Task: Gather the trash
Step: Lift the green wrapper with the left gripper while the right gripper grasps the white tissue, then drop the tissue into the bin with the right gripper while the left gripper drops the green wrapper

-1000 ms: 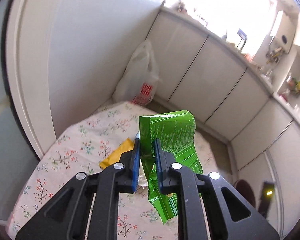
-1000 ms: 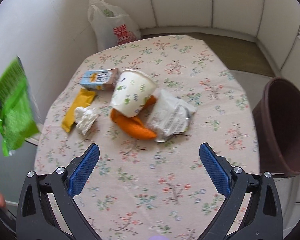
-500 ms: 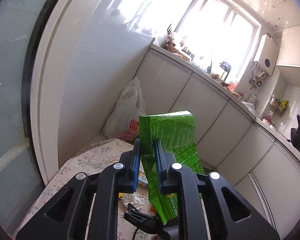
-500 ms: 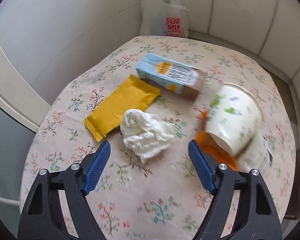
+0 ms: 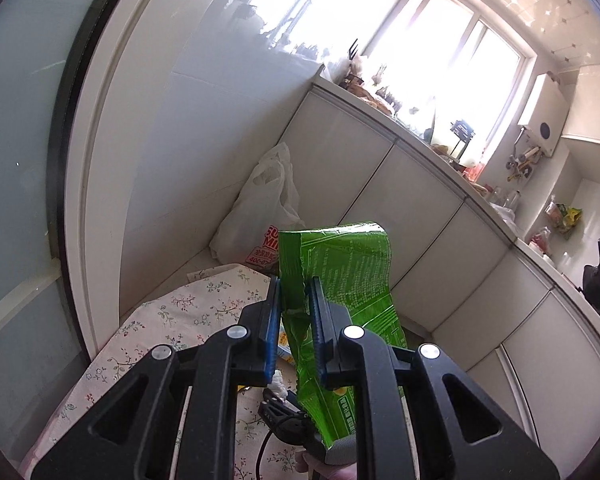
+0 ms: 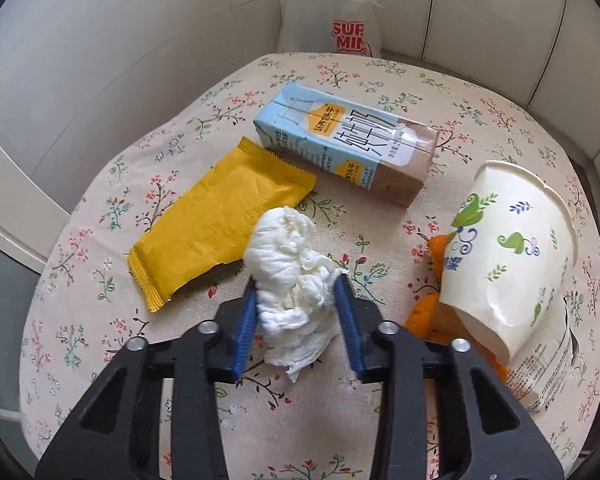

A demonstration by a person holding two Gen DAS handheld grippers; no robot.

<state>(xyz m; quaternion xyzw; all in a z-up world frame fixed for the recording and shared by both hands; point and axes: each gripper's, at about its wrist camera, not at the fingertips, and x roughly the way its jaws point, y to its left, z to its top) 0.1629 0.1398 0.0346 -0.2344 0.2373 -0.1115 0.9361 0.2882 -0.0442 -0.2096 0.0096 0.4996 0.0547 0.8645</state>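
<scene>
My left gripper [image 5: 296,292] is shut on a torn green snack wrapper [image 5: 348,280] and holds it up above the floral table [image 5: 172,320]. In the right wrist view my right gripper [image 6: 296,286] points down at the table, and its jaws are closing on a crumpled white tissue [image 6: 288,248]. Both blue pads [image 6: 246,324] touch the tissue's sides. A yellow wrapper [image 6: 216,220] lies left of the tissue, and a light-blue milk carton [image 6: 348,148] lies behind it. At the right, a paper cup [image 6: 508,256] lies tipped over orange peel [image 6: 424,312].
A white plastic bag [image 6: 332,12] with red print stands on the floor behind the table, against the white cabinets [image 5: 420,208]. A wall and door frame [image 5: 100,160] close off the left. A cluttered counter [image 5: 460,160] runs under the window. A clear wrapper [image 6: 548,364] lies under the cup.
My right gripper swung left across the table, came down over the tissue and narrowed its jaws from wide open onto it. My left gripper rose a little with the green wrapper.
</scene>
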